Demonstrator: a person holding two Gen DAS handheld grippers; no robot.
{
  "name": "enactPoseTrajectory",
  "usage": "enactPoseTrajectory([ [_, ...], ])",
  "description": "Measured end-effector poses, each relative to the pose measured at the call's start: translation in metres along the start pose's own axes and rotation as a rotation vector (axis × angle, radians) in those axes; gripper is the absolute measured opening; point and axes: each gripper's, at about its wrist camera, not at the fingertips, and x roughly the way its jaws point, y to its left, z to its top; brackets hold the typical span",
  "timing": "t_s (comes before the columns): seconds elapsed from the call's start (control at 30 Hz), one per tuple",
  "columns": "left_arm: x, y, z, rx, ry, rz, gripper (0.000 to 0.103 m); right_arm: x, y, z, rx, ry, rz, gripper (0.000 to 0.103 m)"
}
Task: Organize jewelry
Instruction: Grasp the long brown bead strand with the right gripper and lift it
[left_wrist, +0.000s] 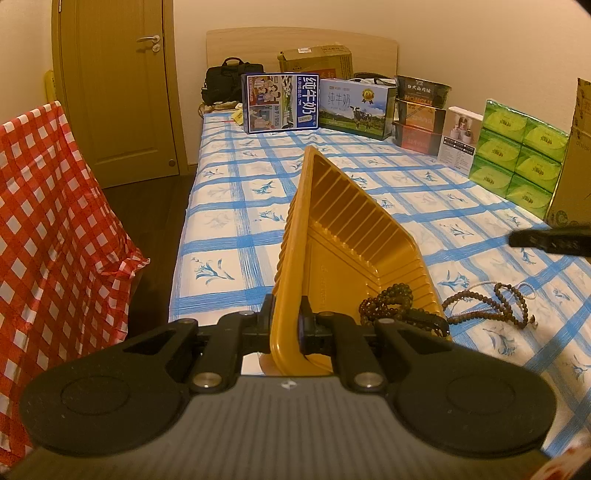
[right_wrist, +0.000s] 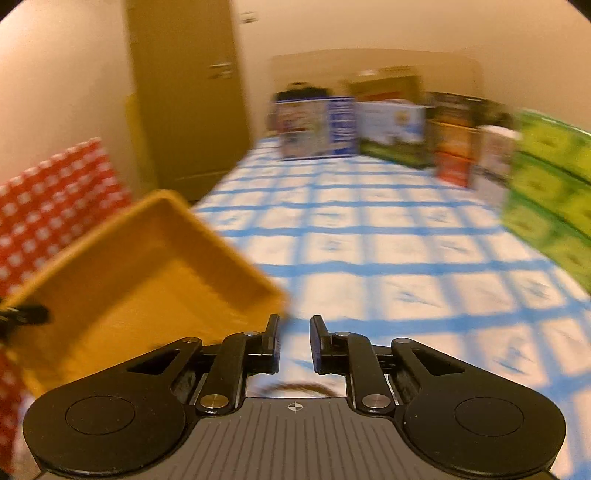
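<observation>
Beads (left_wrist: 388, 302) show only beside the left tool (left_wrist: 286, 317) clamping the tray (left_wrist: 343, 236) (right tool (right_wrist: 293, 341) apart, empty).

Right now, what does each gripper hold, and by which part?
The left gripper clamps the yellow tray by its near rim. The right gripper holds nothing.

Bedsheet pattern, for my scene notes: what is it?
White bedsheet with blue checks and blue flowers; clearest in the left wrist view.
</observation>
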Motion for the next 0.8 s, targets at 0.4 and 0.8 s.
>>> enactPoseTrajectory([
  [0.4, -0.001, 0.003, 0.0, 0.006, 0.002, 0.005, 0.009, -0.027, -0.084, -0.064, 0.119, 0.11, -0.184, 0.02],
  [0.8, -0.003, 0.002, 0.001, 0.015, 0.004, 0.009, 0.009, -0.003, -0.076, -0.072, 0.107, 0.144, -0.146, 0.02],
])
